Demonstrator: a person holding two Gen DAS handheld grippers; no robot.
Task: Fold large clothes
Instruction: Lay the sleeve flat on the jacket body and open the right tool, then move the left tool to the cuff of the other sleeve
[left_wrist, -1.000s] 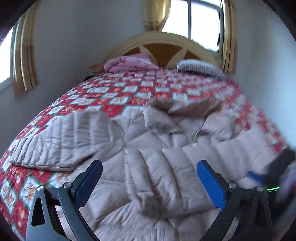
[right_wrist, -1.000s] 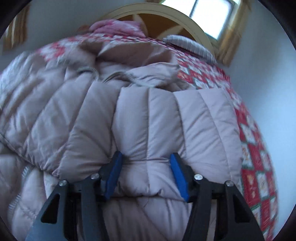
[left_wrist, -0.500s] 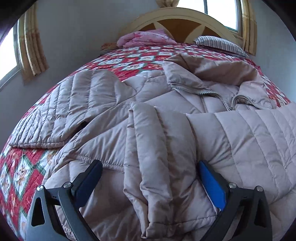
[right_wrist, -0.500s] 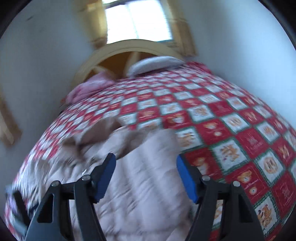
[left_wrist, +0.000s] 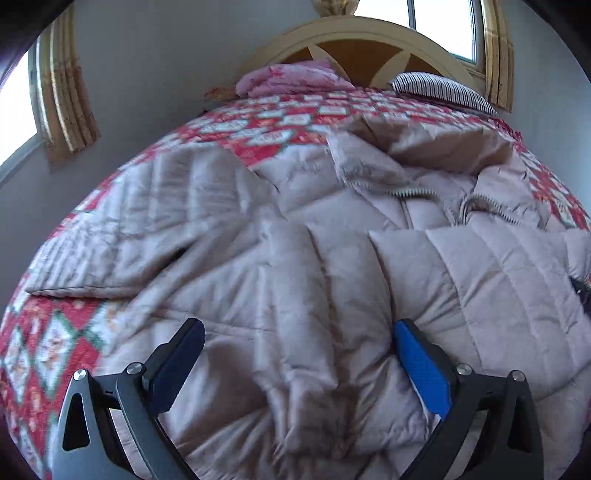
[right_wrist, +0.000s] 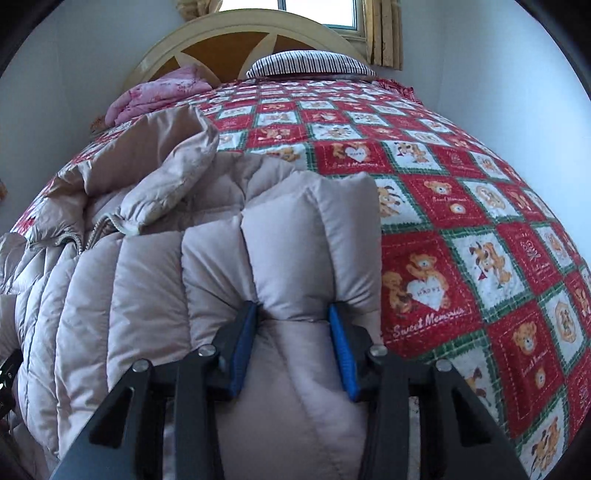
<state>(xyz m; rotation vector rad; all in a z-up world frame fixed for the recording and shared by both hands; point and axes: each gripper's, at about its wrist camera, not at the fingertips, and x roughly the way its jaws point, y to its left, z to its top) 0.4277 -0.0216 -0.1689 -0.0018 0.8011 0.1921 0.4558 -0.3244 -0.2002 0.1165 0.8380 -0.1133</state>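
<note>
A large beige puffer jacket (left_wrist: 332, 258) lies spread on the bed, its left sleeve (left_wrist: 166, 221) stretched out to the left and its hood (left_wrist: 443, 147) at the far end. My left gripper (left_wrist: 298, 326) hovers open just over the jacket's lower body, with nothing pinched. In the right wrist view the jacket (right_wrist: 147, 277) fills the left half. My right gripper (right_wrist: 291, 308) is closing, and its blue pads squeeze a puffy folded edge of the jacket at its right side.
The bed wears a red and green teddy-bear quilt (right_wrist: 461, 221), bare to the right of the jacket. A striped pillow (right_wrist: 310, 64) and a pink folded blanket (right_wrist: 159, 92) lie by the wooden headboard (left_wrist: 362, 48). Walls stand close on both sides.
The right gripper let go of the jacket, swung over the quilt with jaws apart, and now grips the jacket's right edge. The left gripper has sunk closer to the jacket.
</note>
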